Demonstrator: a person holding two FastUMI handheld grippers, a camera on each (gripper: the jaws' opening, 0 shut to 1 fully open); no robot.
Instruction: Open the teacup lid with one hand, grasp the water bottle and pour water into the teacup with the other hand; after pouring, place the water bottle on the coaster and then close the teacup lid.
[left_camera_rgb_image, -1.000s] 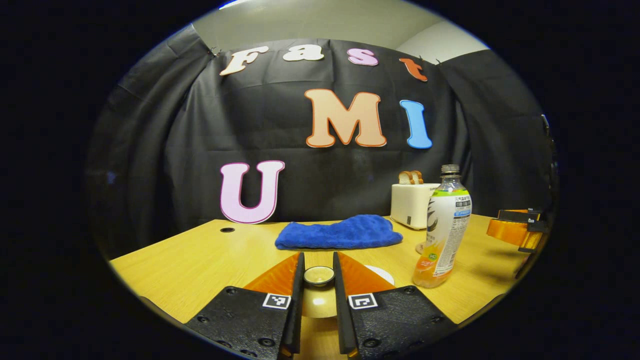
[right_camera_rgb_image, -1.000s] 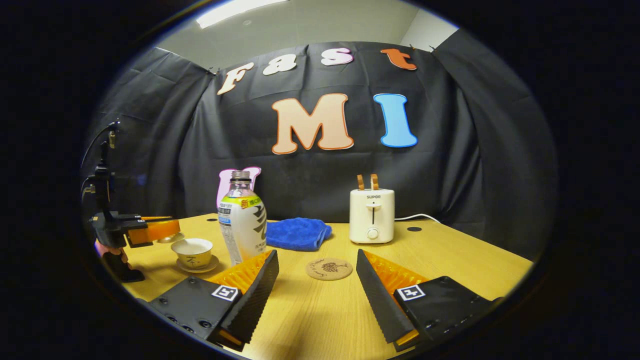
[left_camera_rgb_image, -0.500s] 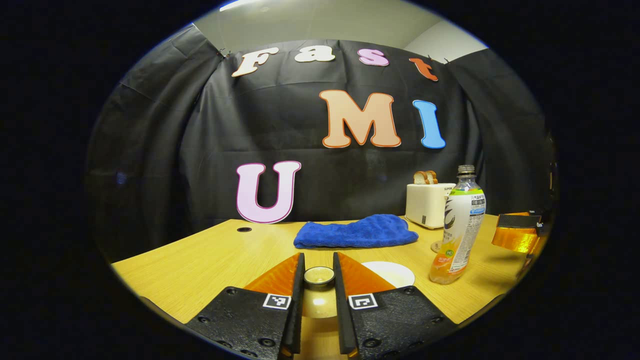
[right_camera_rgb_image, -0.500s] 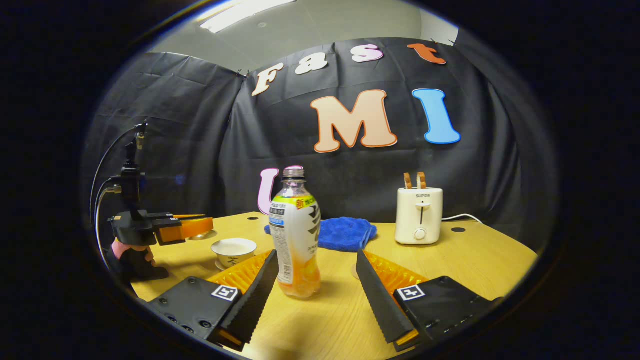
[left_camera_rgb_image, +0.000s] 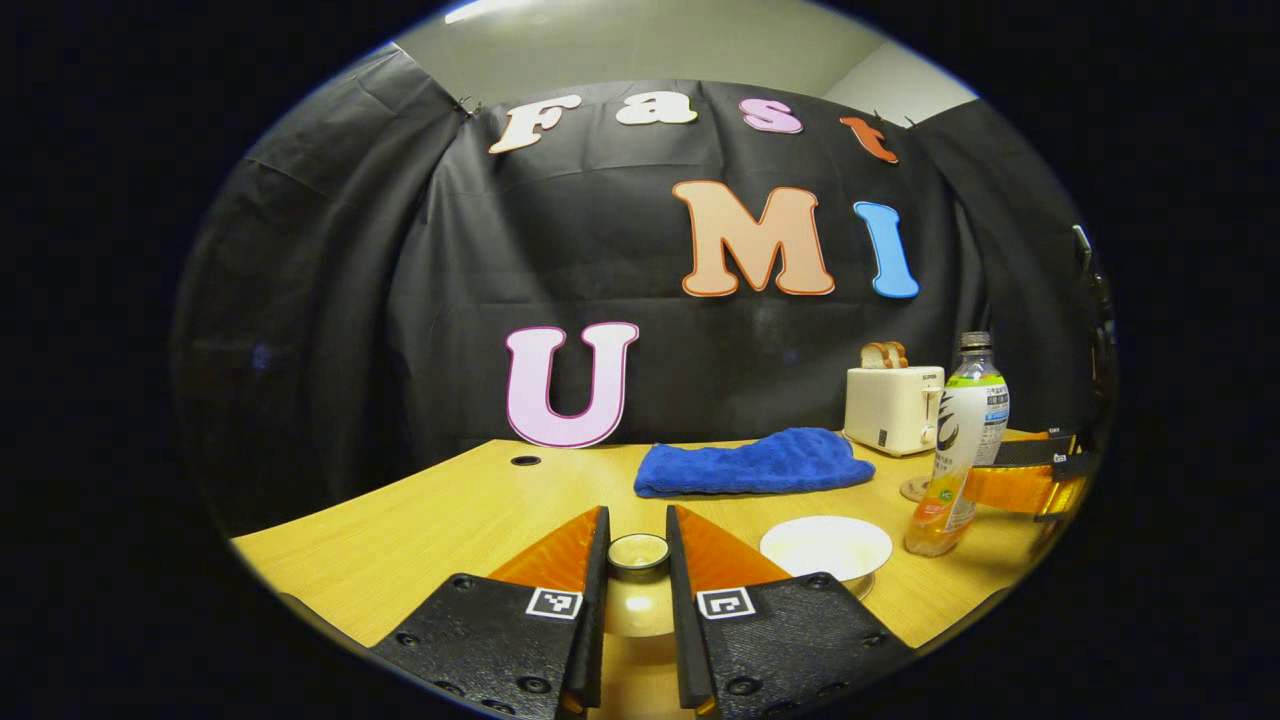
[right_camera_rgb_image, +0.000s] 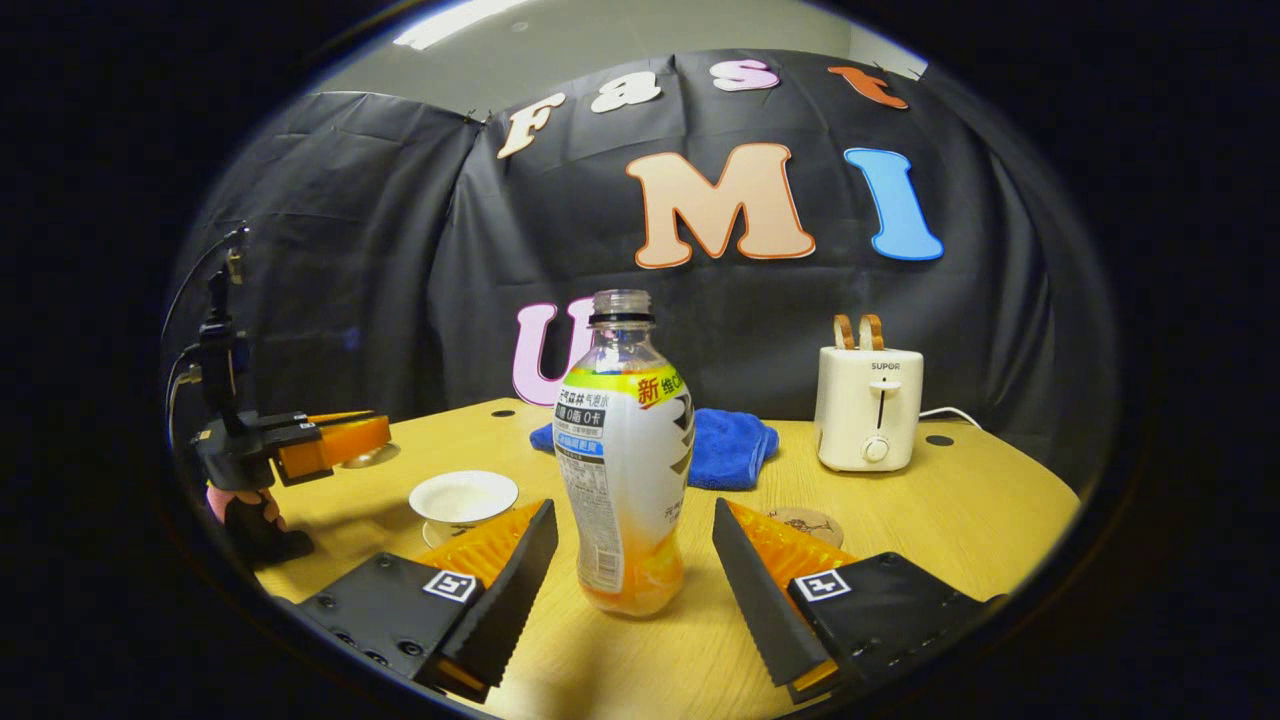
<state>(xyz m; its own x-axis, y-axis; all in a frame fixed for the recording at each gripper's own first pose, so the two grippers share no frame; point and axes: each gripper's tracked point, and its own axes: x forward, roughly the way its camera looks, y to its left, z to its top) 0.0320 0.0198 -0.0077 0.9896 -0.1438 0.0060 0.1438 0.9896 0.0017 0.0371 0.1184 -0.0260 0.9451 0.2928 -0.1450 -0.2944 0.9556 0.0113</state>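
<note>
Between the right gripper's (right_camera_rgb_image: 635, 555) spread fingers now stands the water bottle (right_camera_rgb_image: 625, 460), closer than before.

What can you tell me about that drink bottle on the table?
The water bottle is clear plastic with a white, green and blue wrap label and no cap on its neck. A little orange drink sits at its bottom. It stands upright on the wooden table, between the open fingers of the right gripper, which do not touch it. A teacup stands beside it.
</note>
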